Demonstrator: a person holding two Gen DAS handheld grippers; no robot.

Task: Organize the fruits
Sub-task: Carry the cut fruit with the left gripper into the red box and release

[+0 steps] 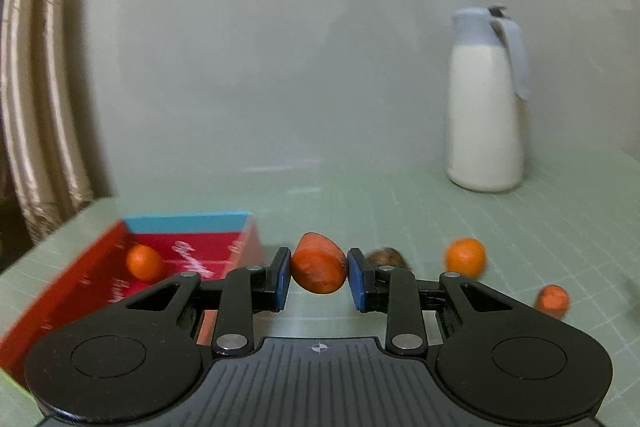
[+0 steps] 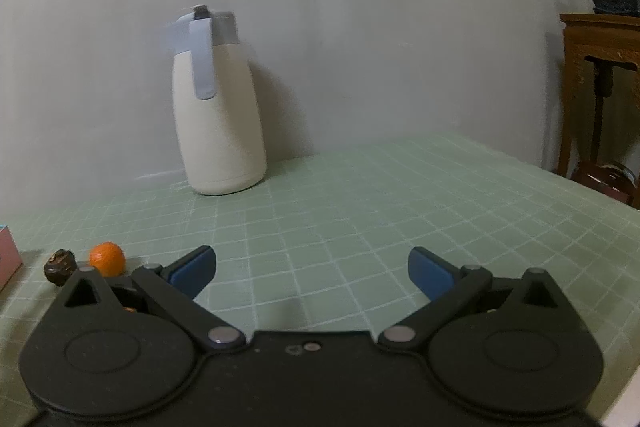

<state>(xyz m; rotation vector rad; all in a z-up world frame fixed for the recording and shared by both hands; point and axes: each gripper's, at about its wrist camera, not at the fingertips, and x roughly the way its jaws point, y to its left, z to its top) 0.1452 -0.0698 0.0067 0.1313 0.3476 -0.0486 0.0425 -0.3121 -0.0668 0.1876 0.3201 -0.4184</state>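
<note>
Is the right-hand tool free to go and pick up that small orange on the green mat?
Probably yes. The right gripper has its jaws wide open and empty, and the orange sits uncovered on the mat off to its left. Only a dark brown fruit lies beside it, not across the path.

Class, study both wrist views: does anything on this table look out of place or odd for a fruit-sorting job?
Yes. The left gripper holds a cut carrot chunk, and another carrot piece lies on the mat; neither is fruit. A dark, shrivelled item sits beside the loose orange. Nothing looks spilled.
</note>
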